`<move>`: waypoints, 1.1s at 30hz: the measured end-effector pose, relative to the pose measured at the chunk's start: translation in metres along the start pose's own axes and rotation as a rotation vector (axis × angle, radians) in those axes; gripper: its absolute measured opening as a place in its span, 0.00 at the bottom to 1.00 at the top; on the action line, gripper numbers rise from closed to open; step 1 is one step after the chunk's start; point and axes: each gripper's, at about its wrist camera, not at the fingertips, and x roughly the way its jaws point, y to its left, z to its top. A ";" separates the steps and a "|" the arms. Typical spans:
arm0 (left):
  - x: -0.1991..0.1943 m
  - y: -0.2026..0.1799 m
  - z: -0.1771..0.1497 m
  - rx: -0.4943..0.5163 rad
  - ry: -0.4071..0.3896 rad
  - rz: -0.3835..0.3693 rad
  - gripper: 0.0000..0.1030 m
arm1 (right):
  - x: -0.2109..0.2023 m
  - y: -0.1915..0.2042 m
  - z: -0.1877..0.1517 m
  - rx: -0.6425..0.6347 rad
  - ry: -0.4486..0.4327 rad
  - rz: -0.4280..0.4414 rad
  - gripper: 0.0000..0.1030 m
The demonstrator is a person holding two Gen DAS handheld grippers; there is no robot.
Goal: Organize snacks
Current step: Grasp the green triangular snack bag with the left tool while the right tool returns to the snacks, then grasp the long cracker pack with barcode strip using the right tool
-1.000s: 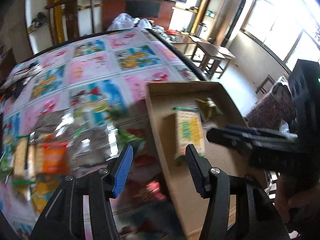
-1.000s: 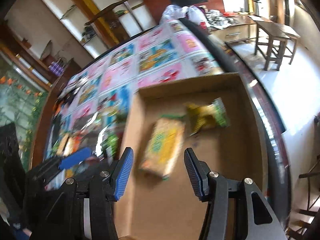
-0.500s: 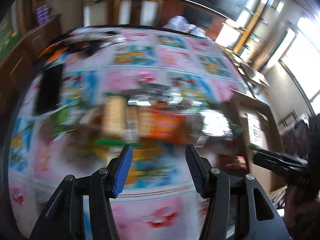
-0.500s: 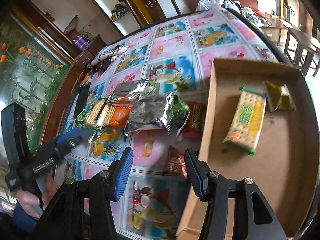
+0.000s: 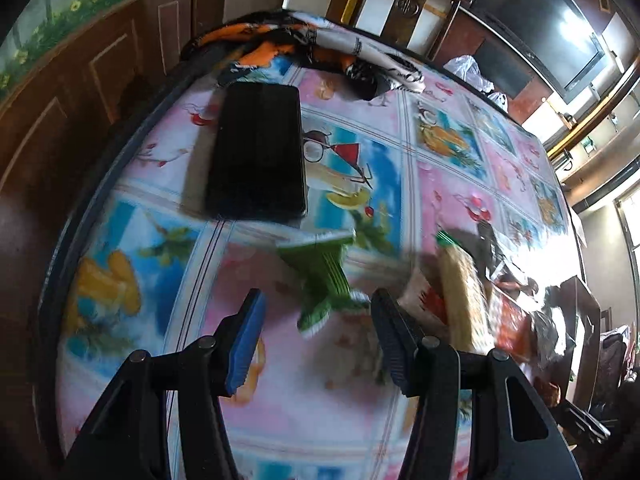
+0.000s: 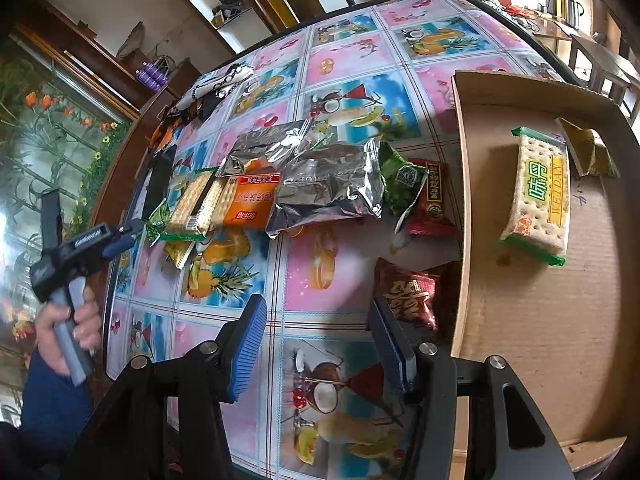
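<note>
A row of snack packets lies across the table: cracker packs (image 6: 200, 204), an orange pack (image 6: 252, 200), silver foil bags (image 6: 324, 184), a green bag (image 6: 400, 180) and red bags (image 6: 408, 292). A cardboard box (image 6: 540, 320) on the right holds a cracker pack (image 6: 540, 196) and a yellow-green bag (image 6: 588, 152). My left gripper (image 5: 318, 340) is open, just short of a small green packet (image 5: 324, 276) at the row's left end. It also shows at the left of the right wrist view (image 6: 120, 236). My right gripper (image 6: 316, 344) is open and empty above the table, near a red bag.
A black phone (image 5: 258, 152) lies flat beyond the green packet. A patterned cloth (image 5: 320, 48) is bunched at the table's far edge. The round table (image 6: 344, 56) has a fruit-print cover. Wooden cabinets and chairs stand around it.
My left gripper has swung left from the box to the left end of the snack row. My right gripper has pulled back from the box to above the table.
</note>
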 end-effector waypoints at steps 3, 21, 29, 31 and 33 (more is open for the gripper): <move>0.017 -0.001 0.006 0.003 0.021 0.007 0.52 | -0.001 0.002 0.000 0.005 -0.008 -0.010 0.55; -0.002 -0.002 -0.057 0.131 -0.020 0.121 0.28 | 0.048 0.102 0.056 -0.162 0.048 0.122 0.63; -0.022 0.004 -0.098 0.151 -0.012 0.135 0.28 | 0.123 0.141 0.099 -0.157 0.126 0.078 0.65; -0.024 0.007 -0.103 0.146 -0.013 0.138 0.28 | 0.139 0.144 0.104 -0.167 0.142 0.019 0.69; -0.026 0.008 -0.106 0.145 -0.015 0.139 0.28 | 0.142 0.150 0.108 -0.177 0.114 0.032 0.71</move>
